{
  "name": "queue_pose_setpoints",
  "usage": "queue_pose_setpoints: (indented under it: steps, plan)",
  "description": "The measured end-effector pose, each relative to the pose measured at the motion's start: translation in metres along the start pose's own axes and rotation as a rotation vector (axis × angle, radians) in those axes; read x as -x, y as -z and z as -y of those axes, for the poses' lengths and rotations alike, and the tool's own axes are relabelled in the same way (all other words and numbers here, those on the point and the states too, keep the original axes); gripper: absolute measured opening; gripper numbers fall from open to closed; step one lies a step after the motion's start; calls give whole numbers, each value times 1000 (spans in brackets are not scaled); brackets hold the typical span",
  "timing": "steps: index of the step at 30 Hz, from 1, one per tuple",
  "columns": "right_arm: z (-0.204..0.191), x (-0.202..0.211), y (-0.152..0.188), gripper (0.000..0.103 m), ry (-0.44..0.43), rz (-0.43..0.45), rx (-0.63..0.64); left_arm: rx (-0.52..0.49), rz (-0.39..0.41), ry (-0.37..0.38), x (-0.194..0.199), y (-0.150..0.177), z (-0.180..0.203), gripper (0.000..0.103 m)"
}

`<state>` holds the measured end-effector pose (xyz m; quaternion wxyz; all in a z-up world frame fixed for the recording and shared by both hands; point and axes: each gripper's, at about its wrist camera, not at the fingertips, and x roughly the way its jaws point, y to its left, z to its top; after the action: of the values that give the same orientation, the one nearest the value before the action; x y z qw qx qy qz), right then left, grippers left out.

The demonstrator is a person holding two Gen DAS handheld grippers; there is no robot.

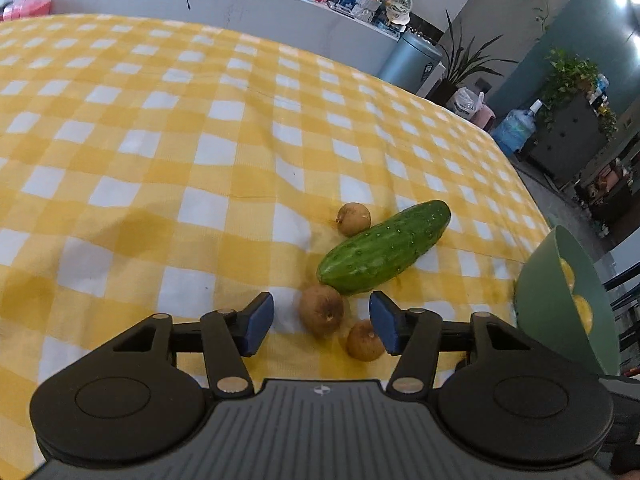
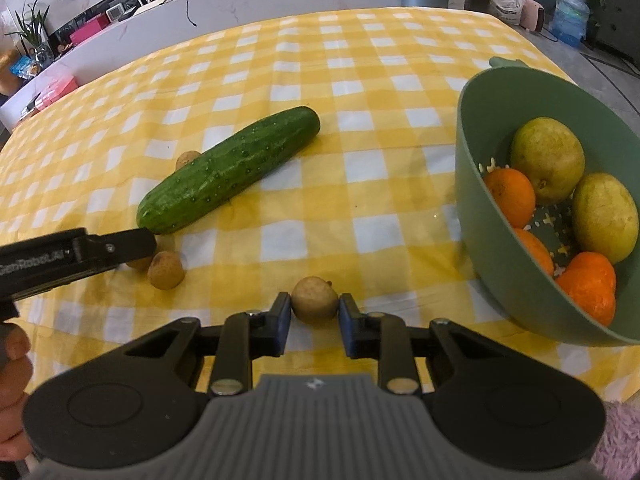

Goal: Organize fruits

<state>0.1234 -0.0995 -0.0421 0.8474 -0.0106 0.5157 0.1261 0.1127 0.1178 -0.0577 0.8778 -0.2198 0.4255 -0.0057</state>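
A green cucumber (image 1: 385, 248) (image 2: 229, 169) lies on the yellow checked cloth with small brown longans around it. In the left wrist view my left gripper (image 1: 322, 322) is open, with one longan (image 1: 322, 310) between its fingers and another (image 1: 363, 341) by the right finger; a third (image 1: 353, 219) lies beyond the cucumber. In the right wrist view my right gripper (image 2: 314, 312) is shut on a longan (image 2: 314, 300) just above the cloth. The green bowl (image 2: 476, 208) (image 1: 536, 292) at the right holds pears (image 2: 547, 160) and oranges (image 2: 509, 197).
The left gripper's arm (image 2: 76, 256) reaches in from the left in the right wrist view, next to a longan (image 2: 165, 270). The table's right edge (image 1: 532, 200) drops to the floor. A grey counter (image 1: 224, 4) runs behind the table.
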Motion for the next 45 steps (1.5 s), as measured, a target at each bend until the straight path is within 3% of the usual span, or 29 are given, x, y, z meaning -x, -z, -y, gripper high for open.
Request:
queue_pose_setpoints:
  steps: [3,7,14,19,24,30,34,39,45]
  plan:
    - [0,-1,-1,22,4,-2,-4,-11,11,-34,-1,0,1,46]
    - [-5,0,-1,22,24,3,22,29,12,26,1,0,-6,27]
    - [-3,0,0,22,21,3,21,10,65,-2,7,3,-5,26]
    - [-1,3,0,22,7,15,16,48,147,54,22,6,-10,26]
    - [1,12,-2,22,-43,39,-10,23,220,129,37,9,0,26]
    - [7,30,-6,22,-115,81,-58,-18,230,145,49,15,19,26]
    - [19,51,-8,22,-184,132,-106,-69,170,160,57,10,36,27]
    - [46,83,-11,22,-278,214,-186,-157,202,214,77,11,66,27]
    - [86,117,-9,22,-274,331,-291,-258,210,269,86,14,116,27]
